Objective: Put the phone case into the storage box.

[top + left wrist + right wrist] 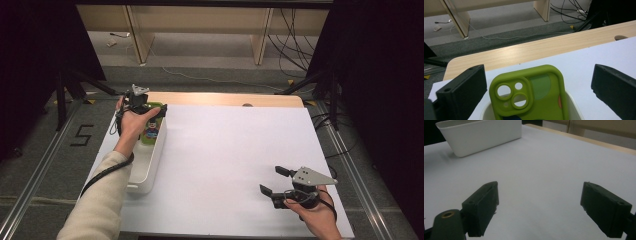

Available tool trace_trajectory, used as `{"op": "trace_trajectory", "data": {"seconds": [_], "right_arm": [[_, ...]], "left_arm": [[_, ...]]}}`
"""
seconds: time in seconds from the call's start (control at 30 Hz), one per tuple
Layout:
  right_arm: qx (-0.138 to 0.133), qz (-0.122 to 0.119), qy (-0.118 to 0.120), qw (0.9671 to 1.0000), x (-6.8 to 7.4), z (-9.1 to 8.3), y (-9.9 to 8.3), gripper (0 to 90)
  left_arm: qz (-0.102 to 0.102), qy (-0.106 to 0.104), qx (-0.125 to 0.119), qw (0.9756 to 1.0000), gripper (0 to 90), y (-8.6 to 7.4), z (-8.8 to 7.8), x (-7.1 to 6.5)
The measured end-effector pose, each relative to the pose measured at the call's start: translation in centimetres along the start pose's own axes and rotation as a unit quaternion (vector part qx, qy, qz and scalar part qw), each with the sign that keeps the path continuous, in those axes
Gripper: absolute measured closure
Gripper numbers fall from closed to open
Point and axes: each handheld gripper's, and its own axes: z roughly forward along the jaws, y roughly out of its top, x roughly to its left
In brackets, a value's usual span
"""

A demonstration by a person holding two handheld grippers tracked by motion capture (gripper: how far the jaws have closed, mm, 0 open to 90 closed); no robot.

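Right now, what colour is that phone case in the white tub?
Olive green phone case, with some coloured patches; clearest in the left gripper view.

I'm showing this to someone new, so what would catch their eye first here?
The bright green phone case stands out, leaning in the far end of the white bin at the table's left, between the open jaws of the left gripper. Next comes the right gripper, open over the bare white table near its right front corner.
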Motion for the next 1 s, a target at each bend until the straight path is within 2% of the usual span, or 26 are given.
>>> {"op": "trace_trajectory", "data": {"seconds": [0.23, 0.5, 0.67, 0.87, 1.0], "right_arm": [[0.000, 0.001, -0.001, 1.0000, 0.0, 0.0, 0.0, 15.9], [0.000, 0.000, -0.001, 1.0000, 0.0, 0.0, 0.0, 15.9], [0.001, 0.000, -0.002, 1.0000, 0.0, 0.0, 0.0, 15.9], [0.001, 0.000, -0.002, 1.0000, 0.0, 0.0, 0.0, 16.0], [0.001, -0.001, -0.002, 1.0000, 0.1, 0.0, 0.0, 16.0]], "left_arm": [[-0.008, -0.005, -0.005, 0.9999, 0.3, 0.0, -0.7, -0.1], [-0.005, -0.013, -0.014, 0.9998, 0.8, 0.2, -1.7, -0.1], [-0.010, -0.021, -0.018, 0.9996, 0.9, 0.1, -2.3, -0.2], [0.002, -0.029, -0.022, 0.9993, 1.6, -0.1, -2.8, -0.6], [0.000, -0.034, -0.025, 0.9991, 1.6, -0.3, -3.3, -0.7]]}}
